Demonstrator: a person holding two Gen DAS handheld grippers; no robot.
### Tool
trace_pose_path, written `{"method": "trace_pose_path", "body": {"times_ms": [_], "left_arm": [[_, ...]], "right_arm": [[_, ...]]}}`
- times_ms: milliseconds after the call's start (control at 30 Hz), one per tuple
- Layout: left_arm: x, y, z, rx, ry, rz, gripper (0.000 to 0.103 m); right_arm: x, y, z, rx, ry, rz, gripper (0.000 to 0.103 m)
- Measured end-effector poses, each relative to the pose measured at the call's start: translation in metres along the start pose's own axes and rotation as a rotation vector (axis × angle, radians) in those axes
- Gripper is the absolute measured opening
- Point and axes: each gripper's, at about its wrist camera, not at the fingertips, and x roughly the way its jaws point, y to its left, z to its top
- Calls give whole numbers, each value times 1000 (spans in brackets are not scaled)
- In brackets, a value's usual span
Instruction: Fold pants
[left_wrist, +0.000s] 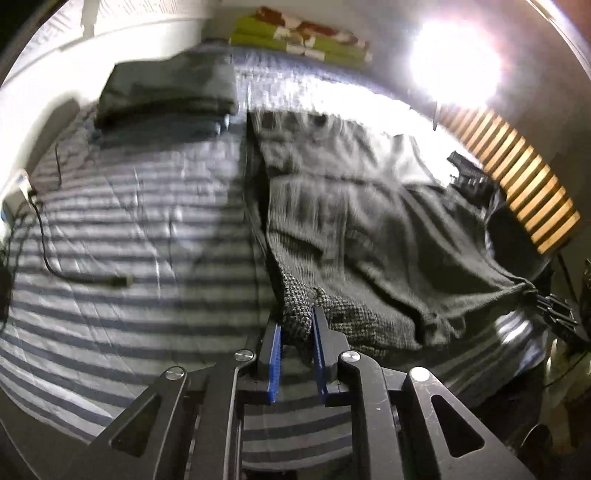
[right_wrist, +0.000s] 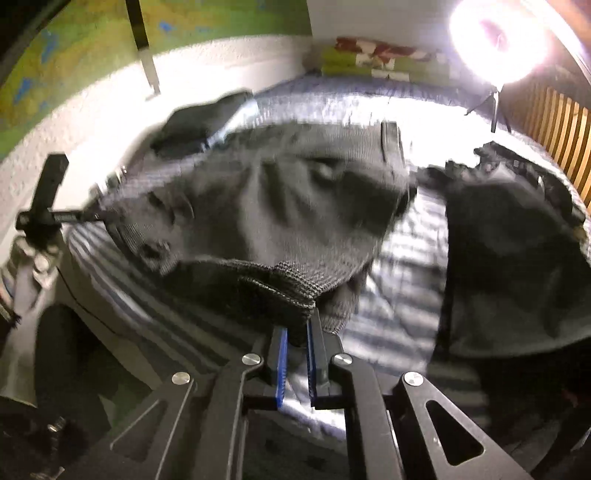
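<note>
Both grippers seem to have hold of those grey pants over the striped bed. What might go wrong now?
The left hand-held gripper and right hand-held gripper each pinch only a small bit of the pants' edge, so the knit could slip out. The hanging cloth might also drag across the dark garment nearby.

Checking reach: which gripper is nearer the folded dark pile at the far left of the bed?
Left, probably. The left gripper grips the grey pants edge nearer the folded pile. The right gripper grips the opposite corner, the pants lying between it and the pile.
</note>
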Motion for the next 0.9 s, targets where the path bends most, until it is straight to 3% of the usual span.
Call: {"method": "trace_pose_path", "body": {"times_ms": [267,467,633,800,900], "left_arm": [[-38,-10,74,-19,-107,-21,14],[-34,-12,165,-41,-163,-32,14],[13,7,245,-133,-158,-19,13],[88,34,292,-218,-84,-3,13],[140,53,304,-273,-23,26,12]], "right_arm": [[-38,-4,77,-19,-154,-10,8],[-32,-34,154,21,-220,-37,7],[13,-78,228,115,-200,-60,7],[88,-116,276,139,-111,-104,7],[143,-128,287,134,-27,-133,7]]}}
